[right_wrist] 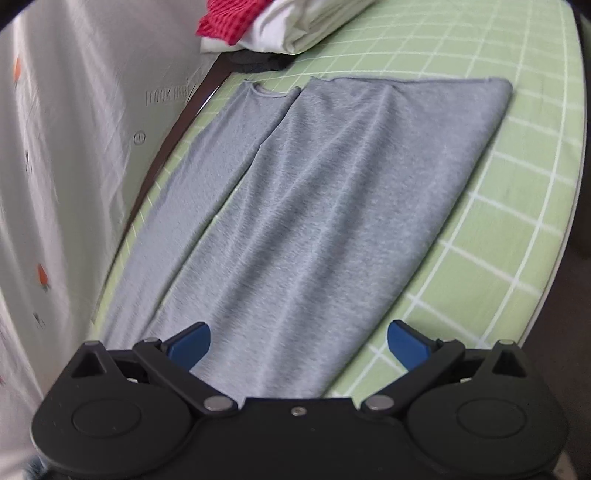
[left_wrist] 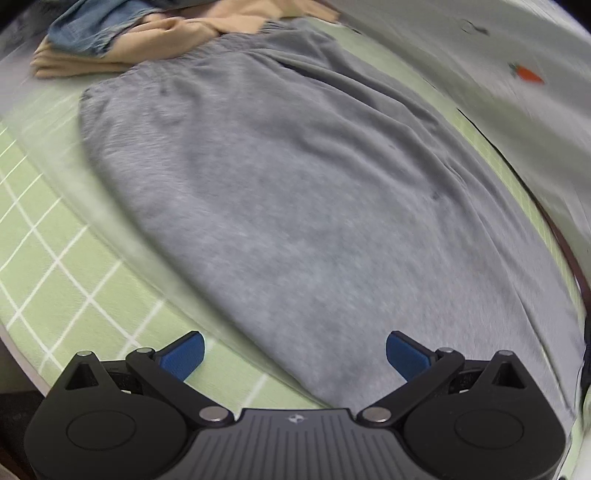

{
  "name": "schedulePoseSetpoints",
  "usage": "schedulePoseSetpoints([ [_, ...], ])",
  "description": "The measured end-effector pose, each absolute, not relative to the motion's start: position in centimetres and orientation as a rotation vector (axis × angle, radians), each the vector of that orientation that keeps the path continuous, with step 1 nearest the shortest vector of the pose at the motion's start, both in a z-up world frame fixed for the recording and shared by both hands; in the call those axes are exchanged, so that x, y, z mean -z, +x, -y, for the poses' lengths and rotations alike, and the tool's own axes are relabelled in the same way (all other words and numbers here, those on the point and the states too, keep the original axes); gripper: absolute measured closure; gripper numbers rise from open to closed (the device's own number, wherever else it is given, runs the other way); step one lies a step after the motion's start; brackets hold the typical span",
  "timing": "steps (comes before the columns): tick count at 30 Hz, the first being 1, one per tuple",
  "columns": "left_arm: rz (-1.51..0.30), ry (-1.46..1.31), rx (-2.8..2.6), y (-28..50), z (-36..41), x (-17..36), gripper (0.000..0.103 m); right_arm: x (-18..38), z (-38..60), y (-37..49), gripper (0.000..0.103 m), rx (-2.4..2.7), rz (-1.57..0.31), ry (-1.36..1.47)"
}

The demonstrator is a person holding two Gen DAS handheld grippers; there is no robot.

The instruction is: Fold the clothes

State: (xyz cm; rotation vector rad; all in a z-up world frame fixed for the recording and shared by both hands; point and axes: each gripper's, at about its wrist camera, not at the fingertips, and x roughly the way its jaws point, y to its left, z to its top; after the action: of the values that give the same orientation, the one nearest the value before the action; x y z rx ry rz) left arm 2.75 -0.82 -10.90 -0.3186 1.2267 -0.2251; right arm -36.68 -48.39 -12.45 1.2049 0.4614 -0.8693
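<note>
Grey knit trousers: lay lengthwise-folded on green checked mat; I judged cross-folds remained.
Left gripper, right gripper: fingers wide, empty, over trousers.

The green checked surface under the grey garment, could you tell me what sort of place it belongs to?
Probably a home bedroom: a bed with a green checked sheet, grey trousers spread flat, other clothes piled, and bedding.

green checked cover lies bare beside the grey trousers; white sheet walls the other side.
</note>
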Motion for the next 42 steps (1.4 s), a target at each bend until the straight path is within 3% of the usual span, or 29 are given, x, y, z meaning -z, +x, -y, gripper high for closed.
schedulePoseSetpoints([
  [6, -1.178, -0.409, 0.119, 4.8, -2.9, 10.7, 0.0, 12.8, 48.5, -36.2, 0.0, 0.874, -0.371, 1.294],
  [14, -1.111, -0.474, -0.038, 8.9, -8.5, 10.7, 0.0, 14.1, 50.6, -38.0, 0.0, 0.965, -0.079, 1.464],
  [26, -1.062, -0.454, -0.085, 12.9, -9.0, 10.9, 0.001, 14.9, 54.1, -39.8, 0.0, 1.159, 0.097, 1.467],
  [29, -1.036, -0.455, -0.095, 13.1, -8.7, 10.9, 0.009, 14.7, 54.7, -39.9, 0.001, 1.179, 0.089, 1.467],
  [30, -1.029, -0.46, -0.094, 13.1, -8.7, 10.8, 0.021, 14.7, 54.8, -40.0, 0.004, 1.193, 0.084, 1.472],
  [31, -1.024, -0.475, -0.092, 13.2, -8.7, 10.7, 0.038, 14.7, 54.9, -40.1, 0.016, 1.205, 0.08, 1.48],
  [32, -1.02, -0.496, -0.089, 13.3, -8.7, 10.6, 0.044, 15.0, 55.0, -40.2, 0.035, 1.2, 0.084, 1.508],
  [35, -1.008, -0.56, -0.091, 13.4, -8.8, 10.7, 0.07, 16.1, 55.1, -40.6, 0.075, 1.134, 0.135, 1.6],
  [36, -1.005, -0.575, -0.093, 13.4, -8.8, 10.7, 0.09, 16.4, 55.1, -40.7, 0.084, 1.116, 0.153, 1.616],
  [37, -0.998, -0.584, -0.097, 13.4, -8.9, 10.7, 0.1, 16.3, 55.0, -40.6, 0.101, 1.104, 0.16, 1.612],
  [42, -0.926, -0.591, -0.111, 11.9, -10.0, 8.6, 0.101, 13.5, 54.7, -41.5, 0.102, 1.108, 0.19, 1.471],
])
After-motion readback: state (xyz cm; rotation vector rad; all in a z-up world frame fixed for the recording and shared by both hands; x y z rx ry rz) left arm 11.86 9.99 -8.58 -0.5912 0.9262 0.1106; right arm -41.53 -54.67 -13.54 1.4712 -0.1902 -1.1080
